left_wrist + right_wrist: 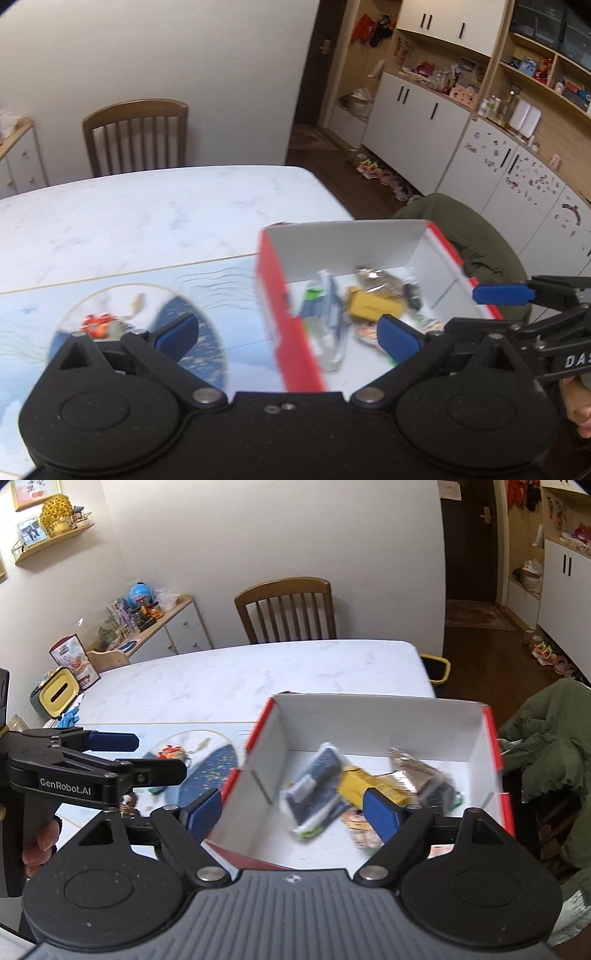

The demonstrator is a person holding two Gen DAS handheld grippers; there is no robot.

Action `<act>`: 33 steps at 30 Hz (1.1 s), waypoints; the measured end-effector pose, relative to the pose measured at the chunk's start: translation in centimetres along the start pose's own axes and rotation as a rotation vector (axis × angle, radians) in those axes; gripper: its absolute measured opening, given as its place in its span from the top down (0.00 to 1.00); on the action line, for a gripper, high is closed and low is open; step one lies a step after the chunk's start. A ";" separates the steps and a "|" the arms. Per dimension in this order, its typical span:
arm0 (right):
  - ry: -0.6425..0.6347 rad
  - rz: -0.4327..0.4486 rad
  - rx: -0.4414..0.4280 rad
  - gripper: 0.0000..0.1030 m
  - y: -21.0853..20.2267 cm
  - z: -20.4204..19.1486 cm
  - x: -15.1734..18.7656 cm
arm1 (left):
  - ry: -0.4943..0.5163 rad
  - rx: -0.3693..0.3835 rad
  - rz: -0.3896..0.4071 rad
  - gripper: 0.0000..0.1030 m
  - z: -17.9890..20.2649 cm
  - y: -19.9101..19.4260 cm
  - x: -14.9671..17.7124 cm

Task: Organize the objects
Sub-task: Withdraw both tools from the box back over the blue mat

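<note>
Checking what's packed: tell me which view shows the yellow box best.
Left wrist view: the yellow box lies unobstructed in the red carton. In the right wrist view, a blue finger of the right claw partly covers it.

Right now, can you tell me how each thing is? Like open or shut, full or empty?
Red box: open, no lid on, packets inside.
Yellow packet: lying flat in the box.
Blue packet: blurred, seems tilted above the box floor.
Left gripper: open, holding nothing.
Right gripper: open, holding nothing.
Orange toy: out on the mat, not in the box.
Wooden chair: pushed up to the table, nobody on it.
</note>
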State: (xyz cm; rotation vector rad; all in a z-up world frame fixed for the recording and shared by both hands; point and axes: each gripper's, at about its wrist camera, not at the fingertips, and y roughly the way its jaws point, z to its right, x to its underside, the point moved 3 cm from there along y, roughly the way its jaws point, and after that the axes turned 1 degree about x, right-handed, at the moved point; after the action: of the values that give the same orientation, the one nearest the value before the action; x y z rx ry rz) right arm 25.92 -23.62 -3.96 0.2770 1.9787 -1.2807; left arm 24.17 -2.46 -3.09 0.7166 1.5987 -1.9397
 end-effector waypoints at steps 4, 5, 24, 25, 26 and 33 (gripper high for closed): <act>0.000 -0.008 0.002 0.18 1.2 -2.7 -0.2 | -0.011 -0.041 0.016 0.00 -3.1 -1.1 0.9; 0.002 -0.011 0.003 0.18 1.5 -3.4 -0.2 | -0.016 -0.050 0.019 0.00 -4.0 -1.4 1.1; 0.022 -0.147 -0.009 0.18 12.3 -14.8 -0.8 | -0.111 -0.064 -0.065 0.01 -17.3 -0.8 6.7; 0.027 -0.162 -0.016 0.18 12.9 -15.2 -0.7 | -0.100 -0.061 -0.064 0.01 -17.6 -0.6 6.9; 0.033 -0.177 -0.024 0.18 13.7 -15.6 -0.6 | -0.089 -0.059 -0.064 0.01 -17.9 -0.4 7.2; 0.054 -0.241 -0.019 0.18 17.9 -17.5 -0.1 | -0.115 -0.002 -0.114 0.01 -20.0 1.6 8.6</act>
State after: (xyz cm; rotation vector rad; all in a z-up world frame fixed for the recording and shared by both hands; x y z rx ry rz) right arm 27.45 -0.13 -12.44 0.0647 2.1182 -1.4158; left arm 20.42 16.43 -13.40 0.5131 1.6025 -2.0206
